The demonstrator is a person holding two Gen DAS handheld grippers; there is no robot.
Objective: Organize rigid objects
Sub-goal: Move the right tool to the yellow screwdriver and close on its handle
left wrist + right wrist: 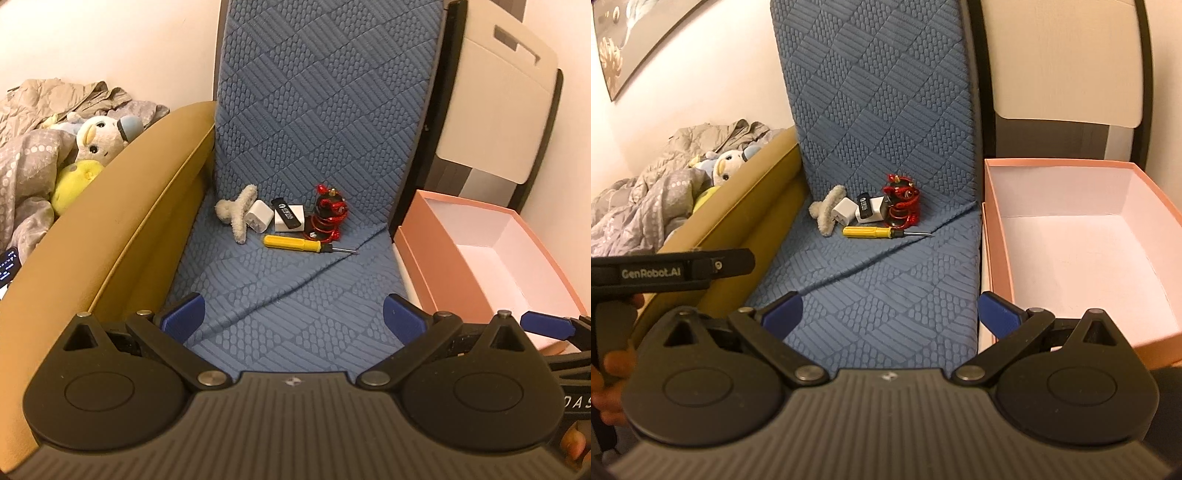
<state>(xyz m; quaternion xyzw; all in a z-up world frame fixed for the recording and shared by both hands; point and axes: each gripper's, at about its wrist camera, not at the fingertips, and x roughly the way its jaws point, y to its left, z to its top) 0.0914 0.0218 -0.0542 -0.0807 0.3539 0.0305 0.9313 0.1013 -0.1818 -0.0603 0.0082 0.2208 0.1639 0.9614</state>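
Note:
On the blue textured mat (295, 295) lies a small cluster: a fuzzy grey hair claw (236, 214), a white charger cube (258, 216), a black lighter (286, 216) on a white block (297, 218), a red and black figurine (328, 218) and a yellow screwdriver (295, 245). The right wrist view shows the same screwdriver (873, 232) and figurine (901, 205). An open pink box (1071, 240) stands to the right, empty. My left gripper (293, 314) is open, well short of the cluster. My right gripper (890, 312) is open too, beside the box's near corner.
A mustard-coloured armrest (110, 236) borders the mat on the left, with plush toys (96, 144) and bedding (29, 166) beyond it. A white and dark panel (498, 118) stands behind the box (498, 266). In the right wrist view a hand holds the left gripper's black body (676, 271).

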